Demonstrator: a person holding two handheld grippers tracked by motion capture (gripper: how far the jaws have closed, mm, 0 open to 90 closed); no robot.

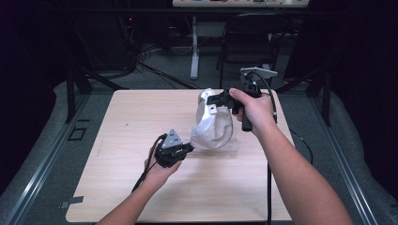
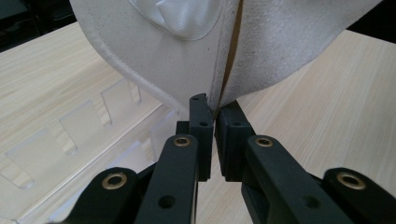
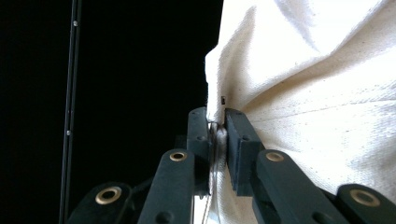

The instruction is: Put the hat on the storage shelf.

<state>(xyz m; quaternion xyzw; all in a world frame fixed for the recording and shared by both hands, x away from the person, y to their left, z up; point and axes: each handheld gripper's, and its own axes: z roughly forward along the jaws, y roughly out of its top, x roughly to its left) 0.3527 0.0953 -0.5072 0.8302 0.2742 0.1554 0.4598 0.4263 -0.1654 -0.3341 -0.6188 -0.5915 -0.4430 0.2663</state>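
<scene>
Table (image 1: 117,187): pale wood top, rectangular, set on a dark floor; it carries the work at its middle-right. Cloth bag (image 1: 213,124): off-white woven fabric, creased and slack, with a stitched hem and a shinier white lining or inner piece showing in the left gripper view (image 2: 187,18); it hangs stretched between the two tools, its long axis running from the near-left low corner up to the far-right high corner, the lower bulk resting at or just above the table. Clear plastic tray (image 2: 79,140): transparent, with slotted dividers, lying flat on the table under and to the left of the bag. Right gripper (image 1: 215,100): far-right, raised, jaws pressed together on the bag's upper edge (image 3: 217,114); nearer the top of the fabric. Left gripper (image 1: 187,149): near-left, low, jaws pinching the bag's bottom seam; nearer the tray. Judgement: any coming move turns on this diagonal tension between the two pinches.
</scene>
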